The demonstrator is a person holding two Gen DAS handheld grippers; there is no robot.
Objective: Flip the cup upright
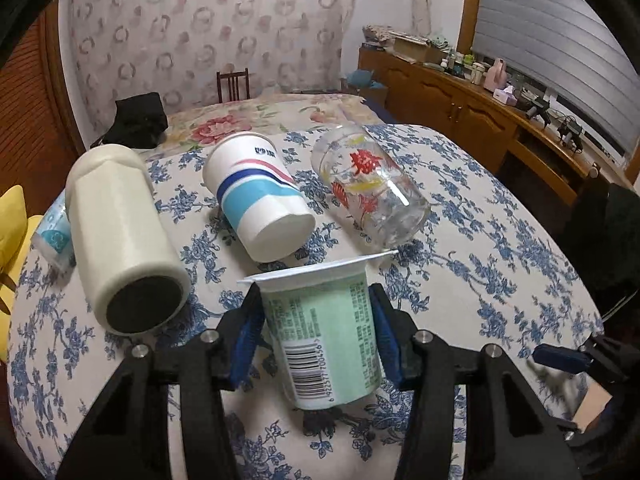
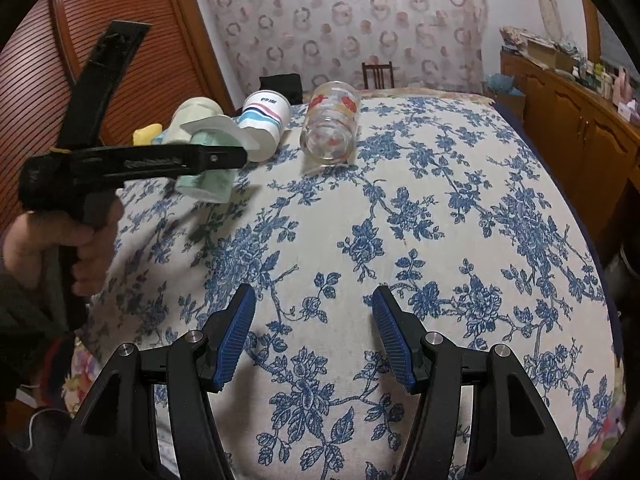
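My left gripper (image 1: 316, 300) is shut on a pale green yogurt cup (image 1: 328, 332) with a white rim and barcode. It holds the cup above the cloth, rim up and tilted. In the right wrist view the same cup (image 2: 208, 184) shows in the left gripper (image 2: 224, 156) at the far left. My right gripper (image 2: 314, 300) is open and empty over the near part of the cloth. A striped paper cup (image 1: 256, 188), a printed glass (image 1: 368, 184) and a cream bottle (image 1: 120, 232) lie on their sides.
The table has a blue floral cloth (image 2: 400, 220). A small blue-white cup (image 1: 54, 232) lies at the left edge behind the bottle. A wooden sideboard (image 1: 480, 100) stands at the right, a chair (image 1: 234, 84) and a black bag (image 1: 138, 120) behind the table.
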